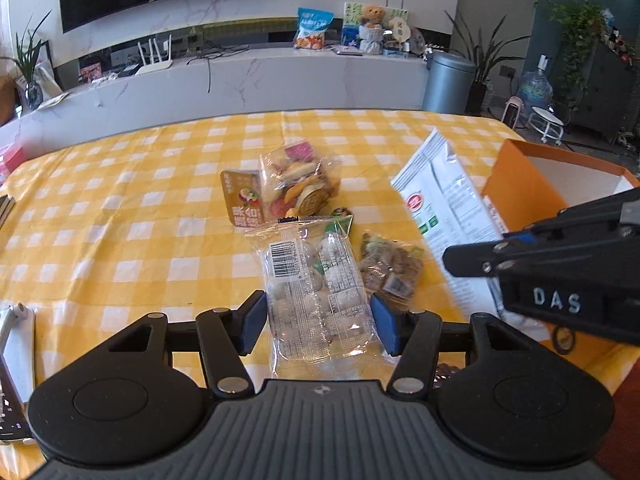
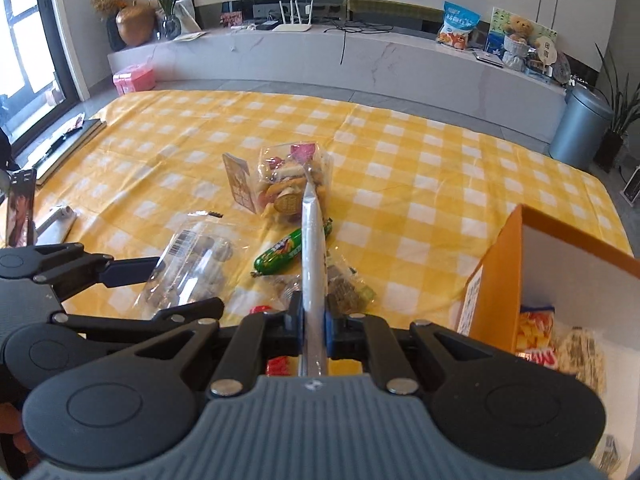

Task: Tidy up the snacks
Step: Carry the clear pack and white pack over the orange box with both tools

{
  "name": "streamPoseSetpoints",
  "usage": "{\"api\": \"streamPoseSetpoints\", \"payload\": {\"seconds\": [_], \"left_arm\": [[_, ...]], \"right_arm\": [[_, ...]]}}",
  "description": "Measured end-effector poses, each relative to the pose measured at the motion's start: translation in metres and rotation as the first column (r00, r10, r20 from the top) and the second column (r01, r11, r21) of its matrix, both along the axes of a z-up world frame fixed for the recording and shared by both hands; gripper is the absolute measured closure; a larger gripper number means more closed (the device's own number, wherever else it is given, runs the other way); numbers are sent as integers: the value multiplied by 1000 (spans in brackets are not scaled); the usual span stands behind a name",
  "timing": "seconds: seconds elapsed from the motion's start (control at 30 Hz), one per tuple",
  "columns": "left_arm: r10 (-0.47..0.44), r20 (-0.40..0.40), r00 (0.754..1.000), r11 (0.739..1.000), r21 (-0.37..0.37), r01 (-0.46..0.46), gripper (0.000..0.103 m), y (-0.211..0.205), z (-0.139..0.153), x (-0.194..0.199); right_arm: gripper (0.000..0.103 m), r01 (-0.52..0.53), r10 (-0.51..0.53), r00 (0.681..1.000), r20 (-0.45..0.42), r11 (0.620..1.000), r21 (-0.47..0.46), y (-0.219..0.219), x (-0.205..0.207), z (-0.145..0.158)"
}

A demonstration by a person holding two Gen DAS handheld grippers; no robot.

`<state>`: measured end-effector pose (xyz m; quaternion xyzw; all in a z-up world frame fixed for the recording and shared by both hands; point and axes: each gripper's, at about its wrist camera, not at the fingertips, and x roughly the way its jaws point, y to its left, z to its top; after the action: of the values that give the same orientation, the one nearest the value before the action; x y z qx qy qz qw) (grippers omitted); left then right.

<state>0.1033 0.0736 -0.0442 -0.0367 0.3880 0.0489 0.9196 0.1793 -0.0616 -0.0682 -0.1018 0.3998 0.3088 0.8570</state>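
Note:
My left gripper (image 1: pixel 318 322) is open, its blue pads on either side of a clear packet of round white snacks (image 1: pixel 316 292) lying on the checked tablecloth. My right gripper (image 2: pixel 313 328) is shut on the edge of a flat white snack bag (image 2: pixel 313 256), seen edge-on; the same bag shows in the left wrist view (image 1: pixel 444 208), held up beside the orange box (image 1: pixel 520 188). The box (image 2: pixel 500 280) is open and holds several snack packs (image 2: pixel 536 332). A clear bag of mixed sweets (image 1: pixel 298 180), a brown packet (image 1: pixel 390 268) and a green sausage (image 2: pixel 286 254) lie on the cloth.
The yellow checked table (image 2: pixel 400 152) carries a phone (image 2: pixel 20 208) and books (image 2: pixel 68 148) at its left edge, and a white object (image 1: pixel 16 332) near my left gripper. A grey bin (image 2: pixel 580 128) and a marble TV bench (image 2: pixel 360 52) stand beyond.

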Motion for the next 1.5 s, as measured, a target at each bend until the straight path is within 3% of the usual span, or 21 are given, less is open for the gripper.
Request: {"api": "streamPoseSetpoints", "payload": {"seconds": [0.33,0.63,0.83,1.0,1.5], "left_arm": [[-72,98,993,997,22,70,39,-32,40,-17],[-205,183,961,978,81,193,38,-80,77,-20],[-310,214,926,950,113,292,38,-120,89,-14],[-386,207,899,922,131,366,38,-147,89,-1],[-543,108,833,839,91,536,38,-198,62,65]], "right_arm": [[97,47,-60,991,116,992,114,-46,-42,42],[97,73,-113,972,204,979,191,-102,-58,89],[97,142,-180,950,254,977,160,-145,-60,102],[97,213,-235,935,267,971,111,-174,-56,96],[96,318,-305,926,222,948,-24,-238,-19,72]]}}
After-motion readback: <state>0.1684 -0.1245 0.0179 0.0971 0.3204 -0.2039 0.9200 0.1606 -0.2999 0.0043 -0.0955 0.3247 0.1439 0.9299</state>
